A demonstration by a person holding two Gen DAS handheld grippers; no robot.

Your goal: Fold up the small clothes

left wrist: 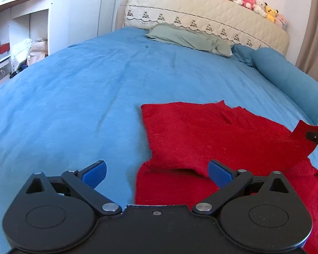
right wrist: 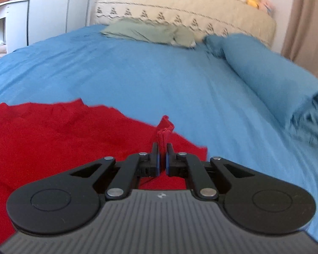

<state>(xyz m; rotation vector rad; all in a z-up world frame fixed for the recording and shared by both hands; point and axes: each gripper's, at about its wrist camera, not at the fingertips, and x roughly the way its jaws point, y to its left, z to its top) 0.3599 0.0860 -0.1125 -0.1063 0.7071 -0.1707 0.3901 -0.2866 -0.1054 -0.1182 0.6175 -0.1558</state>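
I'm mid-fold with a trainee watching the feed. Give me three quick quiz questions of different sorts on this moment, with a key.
1. True or false: the right gripper is shut on an edge of the red garment.
2. Multiple choice: the left gripper is A) clamped on the garment, B) open above the garment's near edge, C) resting on the green pillow.
3. Fill in: the garment lies on a ____ bedspread.

Key: 1 true. 2 B. 3 blue.
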